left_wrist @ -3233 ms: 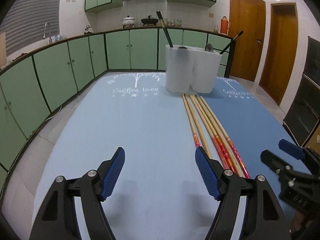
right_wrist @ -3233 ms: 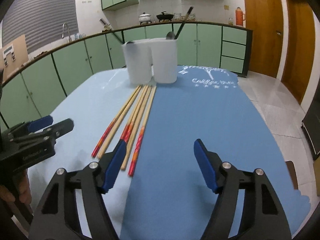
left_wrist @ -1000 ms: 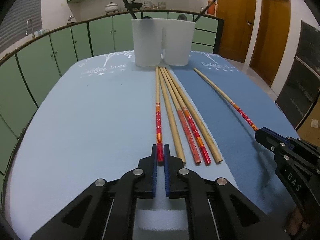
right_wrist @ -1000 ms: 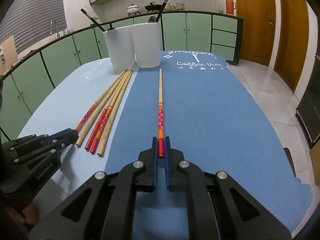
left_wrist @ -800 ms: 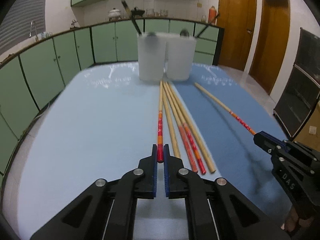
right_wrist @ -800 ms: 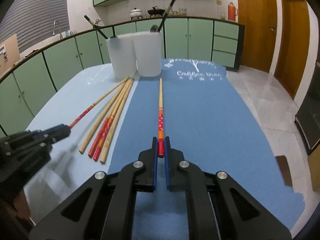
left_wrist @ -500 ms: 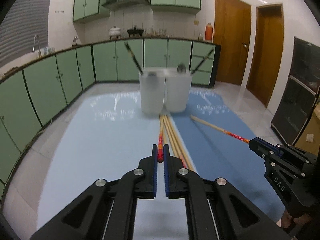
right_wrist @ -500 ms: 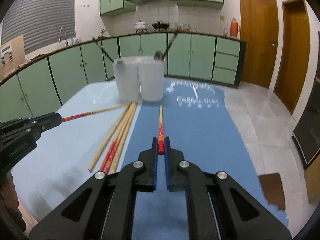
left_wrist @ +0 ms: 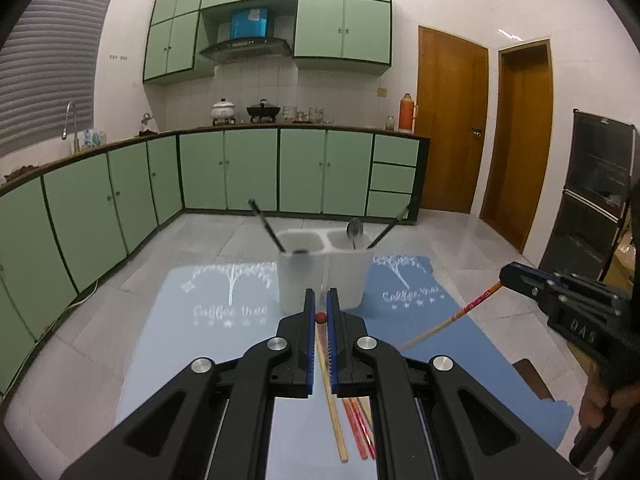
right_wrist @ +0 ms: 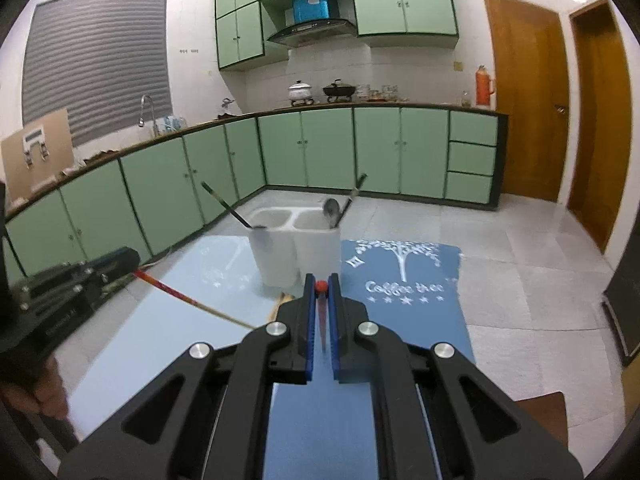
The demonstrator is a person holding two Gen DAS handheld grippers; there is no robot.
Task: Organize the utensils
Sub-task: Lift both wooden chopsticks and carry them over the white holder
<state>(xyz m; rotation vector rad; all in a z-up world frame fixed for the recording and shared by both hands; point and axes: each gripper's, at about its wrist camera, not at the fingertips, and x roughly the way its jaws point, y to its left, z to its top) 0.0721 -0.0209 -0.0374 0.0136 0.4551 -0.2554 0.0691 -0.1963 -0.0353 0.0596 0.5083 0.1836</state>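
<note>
My left gripper (left_wrist: 320, 318) is shut on the red end of a wooden chopstick (left_wrist: 320, 317), held high above the blue table mat (left_wrist: 208, 340). My right gripper (right_wrist: 321, 287) is shut on the red end of another chopstick (right_wrist: 321, 286); that one also shows in the left wrist view (left_wrist: 452, 320), and the left one in the right wrist view (right_wrist: 188, 300). A white two-compartment holder (left_wrist: 324, 272) stands at the far end of the mat, with a dark utensil and a spoon (left_wrist: 354, 228) in it. Several chopsticks (left_wrist: 352, 424) lie on the mat below.
Green kitchen cabinets (left_wrist: 256, 168) run along the back and left. Wooden doors (left_wrist: 452, 124) are at the right, and a dark glass cabinet (left_wrist: 592, 196) at the far right. Tiled floor surrounds the table.
Both grippers have risen well above the table, each lifting its chopstick; the holder and mat now look lower and farther away.
</note>
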